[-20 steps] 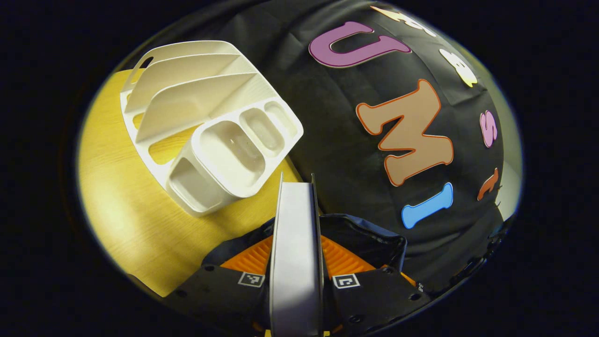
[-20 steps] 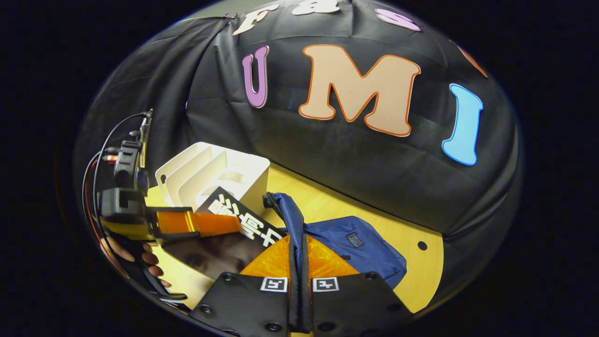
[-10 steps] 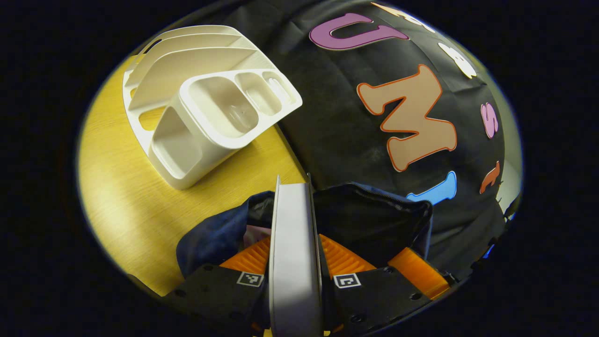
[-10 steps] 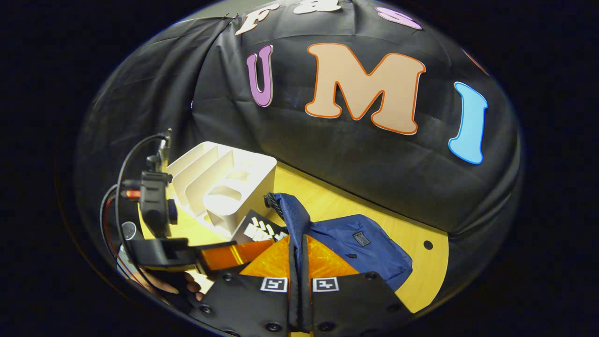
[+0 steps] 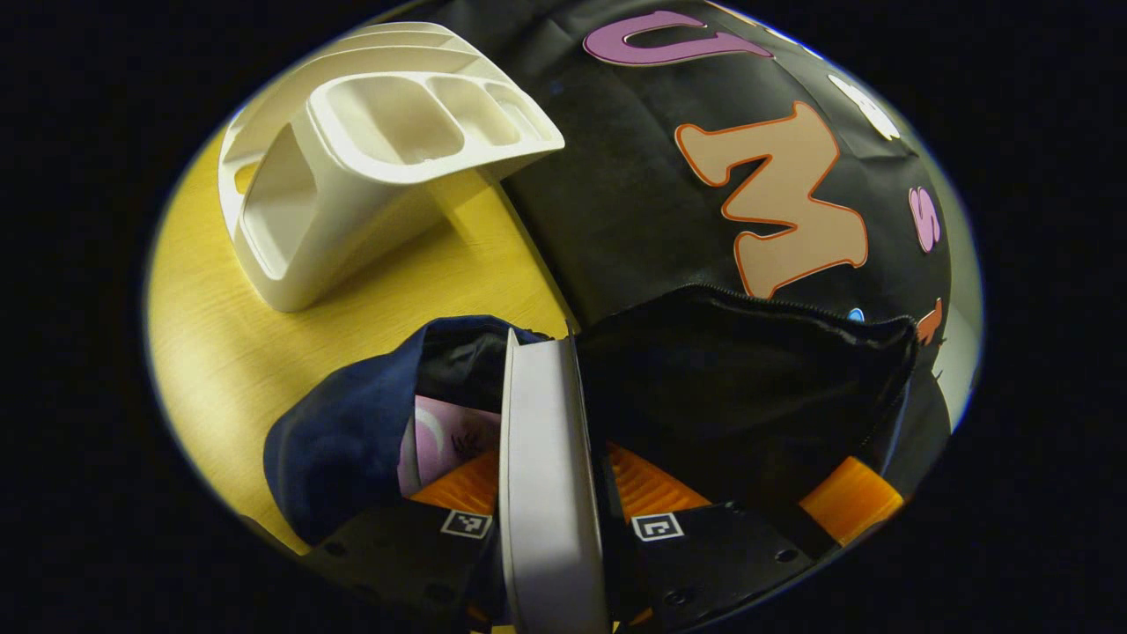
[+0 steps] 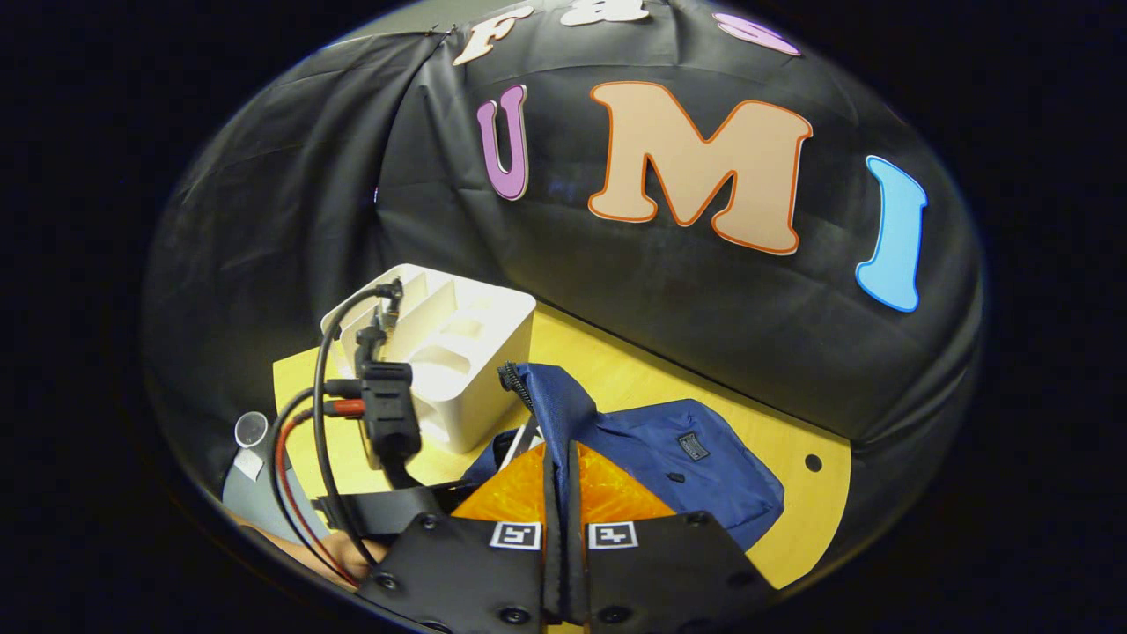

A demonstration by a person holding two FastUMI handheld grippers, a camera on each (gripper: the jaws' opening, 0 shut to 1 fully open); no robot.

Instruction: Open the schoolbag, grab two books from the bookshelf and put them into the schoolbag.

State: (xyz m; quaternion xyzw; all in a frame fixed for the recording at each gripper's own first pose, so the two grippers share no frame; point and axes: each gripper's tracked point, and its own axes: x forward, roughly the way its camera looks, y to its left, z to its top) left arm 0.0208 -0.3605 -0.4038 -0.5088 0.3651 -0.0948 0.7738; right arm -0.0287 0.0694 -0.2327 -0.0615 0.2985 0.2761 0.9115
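My left gripper (image 5: 550,467) is shut on a book (image 5: 537,387), seen edge-on with its white pages toward me. The book stands inside the open mouth of the navy schoolbag (image 5: 339,440), beside a pink book (image 5: 440,436) lying in the bag. My right gripper (image 6: 561,453) is shut on the schoolbag's raised zipper edge (image 6: 550,405) and holds the mouth open. One finger (image 5: 850,502) of it shows at the bag's far rim in the left gripper view. The white bookshelf (image 5: 370,158) stands behind the bag with bare slots. The left gripper's body and cables (image 6: 387,423) show in the right gripper view.
The yellow wooden table (image 5: 220,352) carries the bag and the shelf (image 6: 458,352). The black cloth wall runs close behind both. A small clear cup (image 6: 251,429) sits at the table's left edge, and a hand (image 6: 326,555) holds the left gripper.
My left gripper has lowered the book from above the bag down into its open mouth. The right gripper has kept hold of the bag's edge, almost without moving.
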